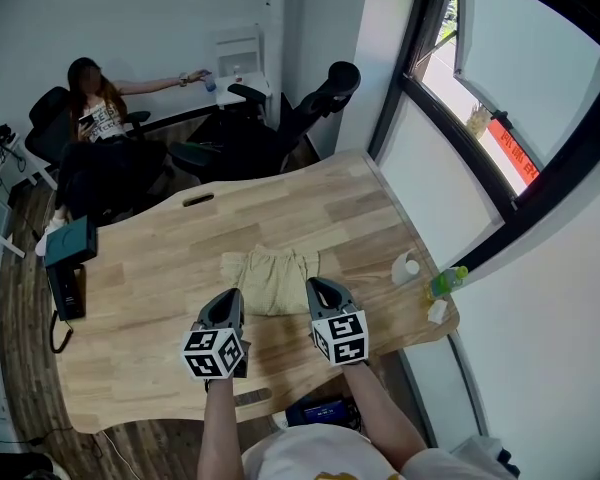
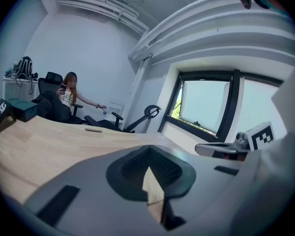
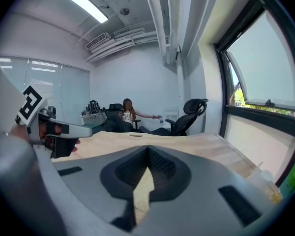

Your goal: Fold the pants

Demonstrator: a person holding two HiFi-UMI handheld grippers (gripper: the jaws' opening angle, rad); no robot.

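Observation:
The khaki pants (image 1: 271, 278) lie as a small folded bundle on the wooden table (image 1: 160, 268), just past both grippers. My left gripper (image 1: 232, 299) hovers at the bundle's near left corner, and my right gripper (image 1: 318, 286) sits by its near right edge. Both are shut, and I see no cloth pinched between the jaws. In the left gripper view the closed left gripper (image 2: 149, 167) leaves only a beige sliver showing. The right gripper view shows the right gripper (image 3: 148, 167) the same way, with a strip of khaki cloth (image 3: 143, 191) beyond it.
A green bottle (image 1: 447, 281), a white cup (image 1: 406, 267) and a small white item (image 1: 436, 311) stand near the table's right edge by the window. A teal box (image 1: 71, 240) and a black device (image 1: 69, 290) sit at the left edge. A seated person (image 1: 97, 118) and office chairs (image 1: 320, 96) are behind the table.

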